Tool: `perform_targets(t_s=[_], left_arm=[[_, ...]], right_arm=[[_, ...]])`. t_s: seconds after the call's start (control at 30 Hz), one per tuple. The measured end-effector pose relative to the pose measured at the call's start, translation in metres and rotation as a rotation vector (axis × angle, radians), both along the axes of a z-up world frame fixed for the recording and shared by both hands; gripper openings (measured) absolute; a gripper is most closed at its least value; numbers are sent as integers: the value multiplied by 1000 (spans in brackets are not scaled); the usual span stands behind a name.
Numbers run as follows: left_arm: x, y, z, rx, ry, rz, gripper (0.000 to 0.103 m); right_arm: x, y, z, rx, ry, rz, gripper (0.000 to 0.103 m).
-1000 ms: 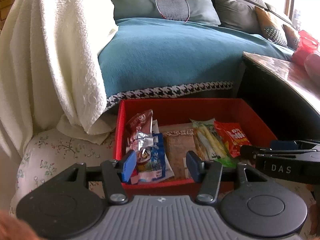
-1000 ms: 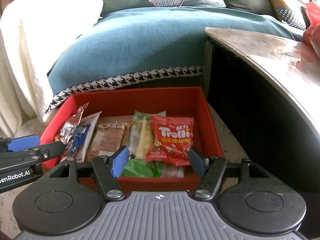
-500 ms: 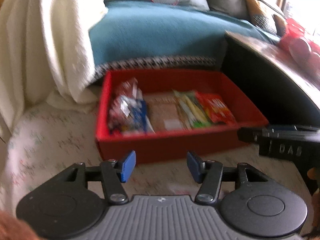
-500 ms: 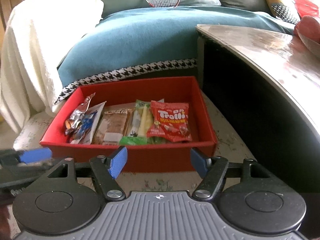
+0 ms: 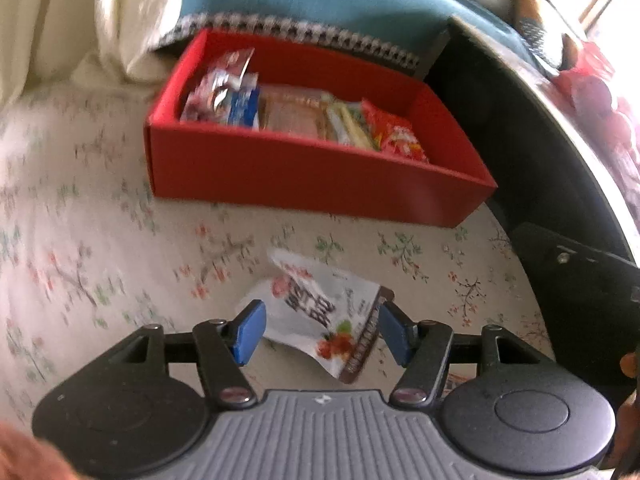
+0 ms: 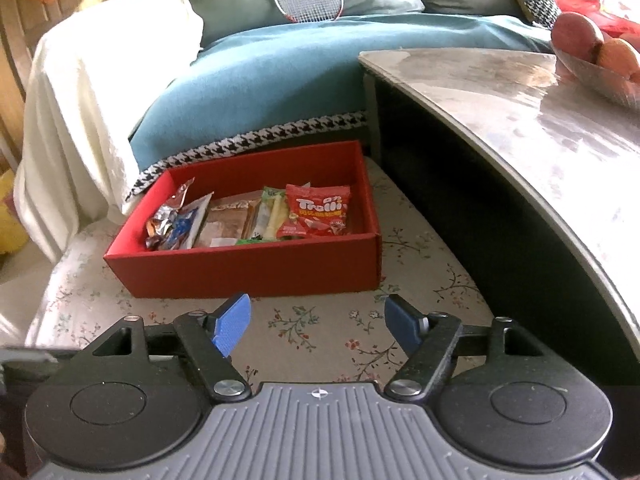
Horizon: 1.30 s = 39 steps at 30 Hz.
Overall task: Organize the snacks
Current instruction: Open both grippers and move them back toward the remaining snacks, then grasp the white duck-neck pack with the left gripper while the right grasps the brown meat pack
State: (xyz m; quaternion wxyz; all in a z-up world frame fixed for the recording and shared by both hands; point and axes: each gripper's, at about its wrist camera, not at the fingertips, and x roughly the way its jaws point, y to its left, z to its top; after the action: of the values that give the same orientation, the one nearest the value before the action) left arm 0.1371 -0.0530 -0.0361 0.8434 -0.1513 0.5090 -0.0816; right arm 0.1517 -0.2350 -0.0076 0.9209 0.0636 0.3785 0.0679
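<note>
White snack packet (image 5: 320,316) lies crumpled on the floral cushion (image 5: 100,248) between the left gripper's (image 5: 320,330) spread fingers, near the filled red box (image 6: 256,268); right gripper (image 6: 318,326) gapes empty.

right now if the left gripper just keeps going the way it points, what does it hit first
Most likely the white snack packet lying on the floral cloth: it already sits between the open left gripper fingers. The red box lies farther on, though blur makes depth uncertain.
</note>
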Motion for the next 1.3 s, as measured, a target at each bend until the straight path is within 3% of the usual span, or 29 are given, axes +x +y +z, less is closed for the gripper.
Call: perform_targets(t_s=[0.13, 0.2, 0.27, 0.4, 0.67, 0.73, 0.83, 0.9, 1.1, 1.3], left_arm=[[6, -2, -5, -77, 49, 132, 57], [9, -6, -6, -83, 69, 201, 62], [14, -11, -6, -47, 93, 244, 64], [14, -13, -12, 36, 140, 369, 81], [33, -30, -18, 140, 144, 489, 87], [37, -37, -20, 179, 136, 476, 87], [34, -47, -22, 274, 114, 400, 78], [27, -51, -21, 328, 88, 353, 59], [3, -29, -12, 248, 66, 240, 48], [-27, -3, -12, 256, 46, 86, 47]], right_arm=[[-1, -6, 6, 49, -10, 26, 80], [-3, -9, 9, 64, -17, 43, 80], [-4, -14, 12, 85, -23, 53, 81], [-3, -26, 15, 148, -10, 59, 85], [-9, -47, 28, 234, -23, 68, 87], [-11, -52, 31, 231, -37, 62, 87], [-9, -55, 30, 218, -30, 52, 87], [-7, -54, 28, 212, -17, 49, 87], [-10, -39, 15, 134, 30, 62, 87], [-35, -15, -22, 18, 154, 33, 87]])
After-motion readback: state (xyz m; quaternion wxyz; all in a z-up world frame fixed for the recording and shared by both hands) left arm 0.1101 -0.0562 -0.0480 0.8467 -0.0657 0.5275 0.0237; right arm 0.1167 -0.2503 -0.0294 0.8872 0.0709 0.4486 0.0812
